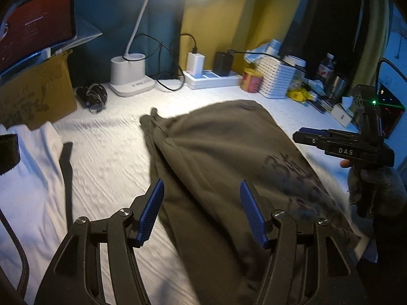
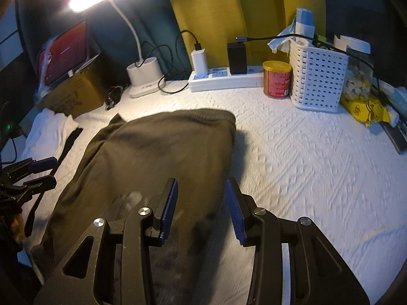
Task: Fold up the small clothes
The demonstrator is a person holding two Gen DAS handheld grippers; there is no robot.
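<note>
From the left wrist, the left gripper (image 1: 201, 211) hangs with jaws apart and empty over the olive sweatshirt (image 1: 229, 152), whose blurred dark print is unreadable; "DAS" shows on the right gripper (image 1: 302, 133). From the right wrist, the right gripper (image 2: 201, 211) is likewise parted and empty above the sweatshirt (image 2: 157, 152), which lies mid-desk (image 2: 305, 165), long axis running from the near edge toward the back.

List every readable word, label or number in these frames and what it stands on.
"DAS": right gripper, on its body.
Cardboard box: print unreadable.
Tablet screen: text too small.
Red can: label blurred.
Olive garment: dark graphic, illegible.
Lamp base: marking too small.
</note>
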